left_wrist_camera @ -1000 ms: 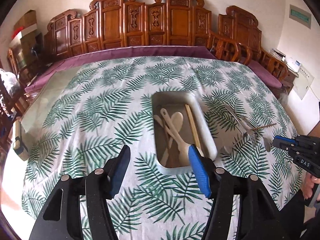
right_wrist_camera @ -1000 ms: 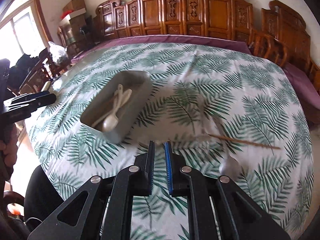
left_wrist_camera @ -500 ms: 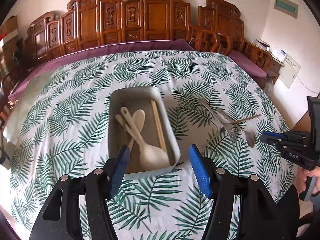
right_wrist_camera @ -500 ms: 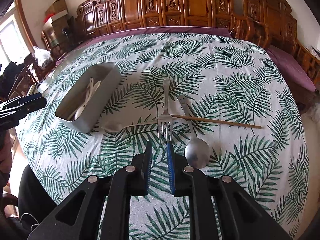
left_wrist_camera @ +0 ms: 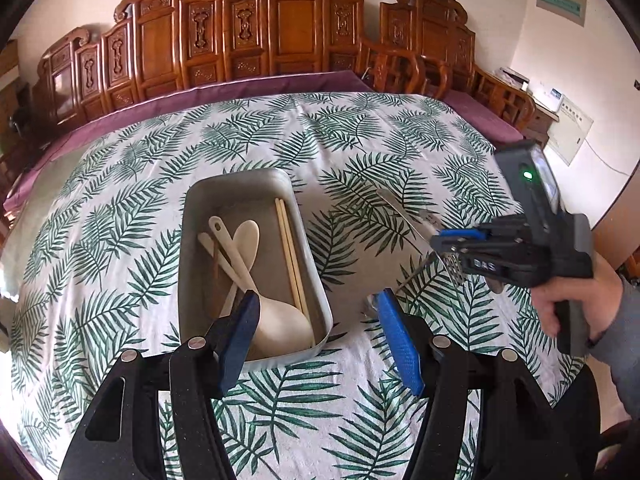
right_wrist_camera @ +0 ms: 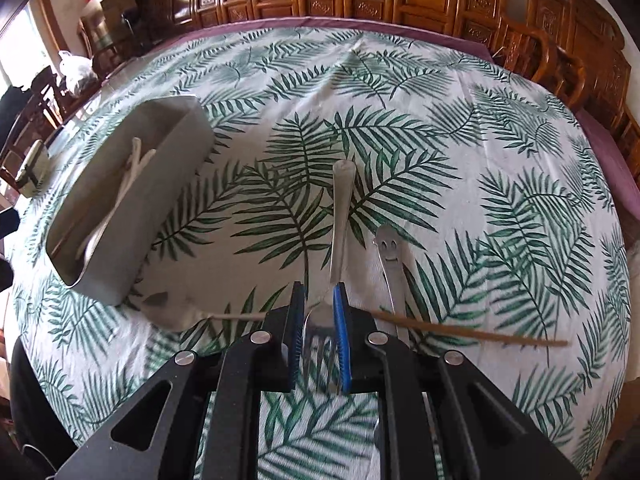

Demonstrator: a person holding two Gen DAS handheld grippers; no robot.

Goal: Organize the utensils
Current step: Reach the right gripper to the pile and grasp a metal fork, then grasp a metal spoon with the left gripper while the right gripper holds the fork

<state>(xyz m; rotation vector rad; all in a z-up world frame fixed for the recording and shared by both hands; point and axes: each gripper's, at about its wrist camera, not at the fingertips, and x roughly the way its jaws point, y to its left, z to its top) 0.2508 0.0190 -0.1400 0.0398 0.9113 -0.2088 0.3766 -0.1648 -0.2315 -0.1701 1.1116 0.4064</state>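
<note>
A grey tray (left_wrist_camera: 236, 188) lies on the leaf-print tablecloth (left_wrist_camera: 120, 240), holding cream spoons (left_wrist_camera: 276, 320) and a pair of chopsticks (left_wrist_camera: 290, 248). My left gripper (left_wrist_camera: 316, 312) hangs open over the tray's near end, with nothing between its fingers. To the right lies a metal fork (right_wrist_camera: 342, 208). My right gripper (right_wrist_camera: 319, 296) is low over it with the jaws a narrow gap apart. The fork's neck and head show in that gap, and I see no pad pressing on it. The same gripper (left_wrist_camera: 444, 242) appears in the left wrist view. The tray (right_wrist_camera: 160, 200) stands left of the fork.
A smiley-handled metal spoon (right_wrist_camera: 388, 248) lies right of the fork, and a single chopstick (right_wrist_camera: 460, 330) runs across under it. A small metal spoon (right_wrist_camera: 172, 312) rests by the tray's near corner. Carved wooden chairs (left_wrist_camera: 280, 40) line the far side. A hand (left_wrist_camera: 576, 308) holds the right gripper.
The right gripper has come down and forward onto the fork, which now shows in its gap. The left gripper has shifted towards the tray's near end. Neither pair of jaws looks visibly different.
</note>
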